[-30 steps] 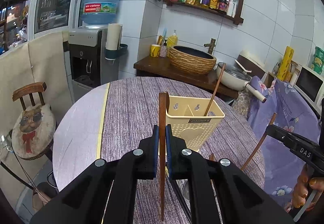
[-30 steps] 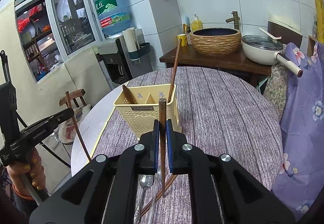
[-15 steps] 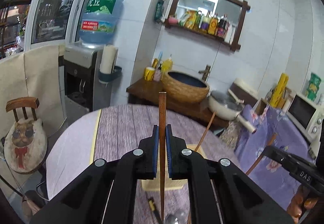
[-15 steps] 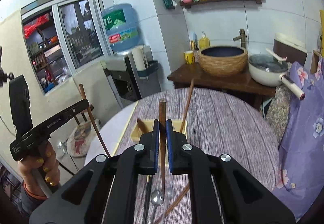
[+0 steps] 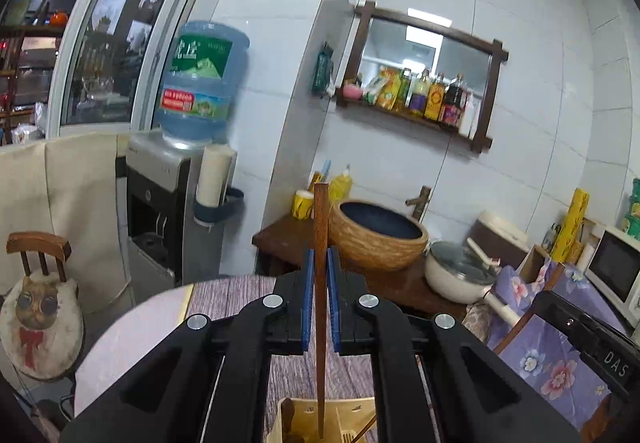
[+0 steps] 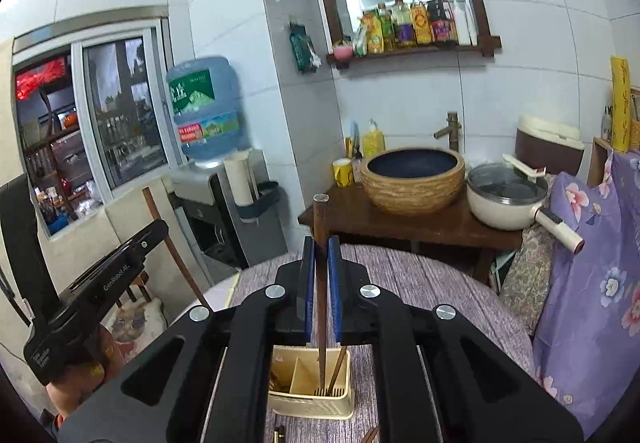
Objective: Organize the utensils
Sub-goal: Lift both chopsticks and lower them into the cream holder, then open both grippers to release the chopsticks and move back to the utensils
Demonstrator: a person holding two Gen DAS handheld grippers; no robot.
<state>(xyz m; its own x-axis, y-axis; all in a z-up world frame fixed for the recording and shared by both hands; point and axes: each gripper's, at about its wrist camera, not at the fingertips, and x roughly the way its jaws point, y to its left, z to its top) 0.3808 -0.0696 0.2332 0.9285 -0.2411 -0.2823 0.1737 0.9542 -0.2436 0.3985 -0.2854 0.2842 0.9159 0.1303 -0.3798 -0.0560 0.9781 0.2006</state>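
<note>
My left gripper point(image 5: 320, 255) is shut on a brown wooden chopstick point(image 5: 320, 219) that stands upright. Its lower end hangs over the cream utensil holder point(image 5: 344, 419) at the bottom edge of the left wrist view. My right gripper point(image 6: 321, 243) is shut on a second upright chopstick point(image 6: 320, 215) with a round top. That one's tip shows over the right compartment of the holder point(image 6: 308, 399), beside another chopstick point(image 6: 339, 365) leaning inside. Whether either held tip is inside the holder, I cannot tell. Each gripper also appears in the other's view, the right gripper point(image 5: 592, 343) and the left gripper point(image 6: 100, 279).
The holder stands on a round table point(image 6: 440, 279) with a purple striped cloth. Loose utensils point(image 6: 280, 433) lie in front of it. Behind are a wooden stand with a woven basin point(image 6: 412, 179), a white pot point(image 6: 504, 199), a water dispenser point(image 5: 172, 203), a cat-cushion chair point(image 5: 36, 307) and floral fabric point(image 6: 592, 283).
Both grippers have risen with their chopsticks still clamped. The holder and table have dropped to the bottom of both views, and the wall shelf now fills the upper part.
</note>
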